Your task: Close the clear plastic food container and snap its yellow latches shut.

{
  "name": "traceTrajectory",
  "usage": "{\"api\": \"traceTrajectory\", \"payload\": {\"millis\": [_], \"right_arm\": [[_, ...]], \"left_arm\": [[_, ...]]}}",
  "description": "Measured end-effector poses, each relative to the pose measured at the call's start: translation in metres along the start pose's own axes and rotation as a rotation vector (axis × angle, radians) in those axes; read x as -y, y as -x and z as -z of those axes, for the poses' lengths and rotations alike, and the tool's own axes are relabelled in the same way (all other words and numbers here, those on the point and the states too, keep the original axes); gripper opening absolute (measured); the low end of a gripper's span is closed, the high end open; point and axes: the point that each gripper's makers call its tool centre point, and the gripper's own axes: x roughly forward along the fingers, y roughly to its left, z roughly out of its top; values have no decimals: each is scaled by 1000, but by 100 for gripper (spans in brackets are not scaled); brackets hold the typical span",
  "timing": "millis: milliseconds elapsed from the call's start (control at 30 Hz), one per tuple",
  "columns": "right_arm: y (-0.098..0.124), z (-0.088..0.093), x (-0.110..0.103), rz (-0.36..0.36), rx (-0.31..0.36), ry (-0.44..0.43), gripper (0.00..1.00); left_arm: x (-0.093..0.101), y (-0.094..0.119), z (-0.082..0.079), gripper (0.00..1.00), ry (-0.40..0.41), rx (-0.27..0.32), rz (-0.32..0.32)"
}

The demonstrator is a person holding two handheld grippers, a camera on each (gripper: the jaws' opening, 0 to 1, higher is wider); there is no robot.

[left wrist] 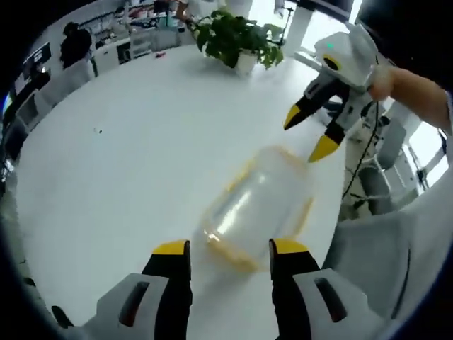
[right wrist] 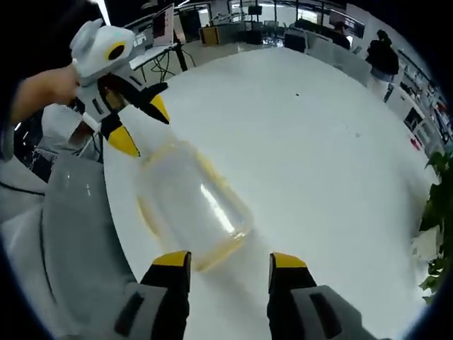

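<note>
1. Container [left wrist: 258, 205], clear plastic with yellow trim, is seen lying on the white table [left wrist: 127, 163] near the edge closest to the person, between the two grippers.
2. In the left gripper view, the left gripper [left wrist: 230, 248] is held with its jaws spread apart, nothing between them; the container sits just beyond the yellow tips and partly in line with the gap.
3. In the same view, the right gripper [left wrist: 311, 133] is seen above the far end of the container, its jaws also parted and empty, apparently not touching the plastic.
4. In the right gripper view, the container [right wrist: 191, 209] is seen just ahead of the spread jaws of the right gripper [right wrist: 230, 258], with the left gripper [right wrist: 141, 122] hovering near its far end.
5. Yellow edging is visible along the container's rim, but motion blur keeps the latches from being made out singly; whether the lid is seated, or any latch is snapped, cannot be told.
6. The task is judged to be at an early stage or between steps: nothing is gripped and no latch is being pressed.
7. What is left, as far as can be judged, is the steadying of the container and the pressing down of each yellow latch.
8. A potted plant [left wrist: 237, 39] stands well apart at the far side of the table.
</note>
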Motion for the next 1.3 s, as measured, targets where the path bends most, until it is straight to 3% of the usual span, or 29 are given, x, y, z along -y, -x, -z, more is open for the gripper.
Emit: {"api": "traceTrajectory", "payload": {"millis": [133,233,333,500,667,867,1300], "right_arm": [[-4,1,-5,-16,0,-88,41],[-8,3,-9,-37,4,-154,41],[-13,4,-19,-98,27,-233,44],[-18,11,-10,-69,22,-266,45],[-23,12,-14,-90,30,-348,50],[-30,12,-17,-94,10,-336,45],[-34,4,-24,-88,-5,-336,43]], "left_arm": [[-2,-3,7,42,80,2,0],[-2,-5,12,42,207,14,11],[-9,-7,18,43,235,14,-20],[-7,-12,24,43,329,34,-2],[-6,-17,31,43,343,14,-1],[-4,-20,30,41,375,17,15],[1,-27,35,43,399,6,33]]}}
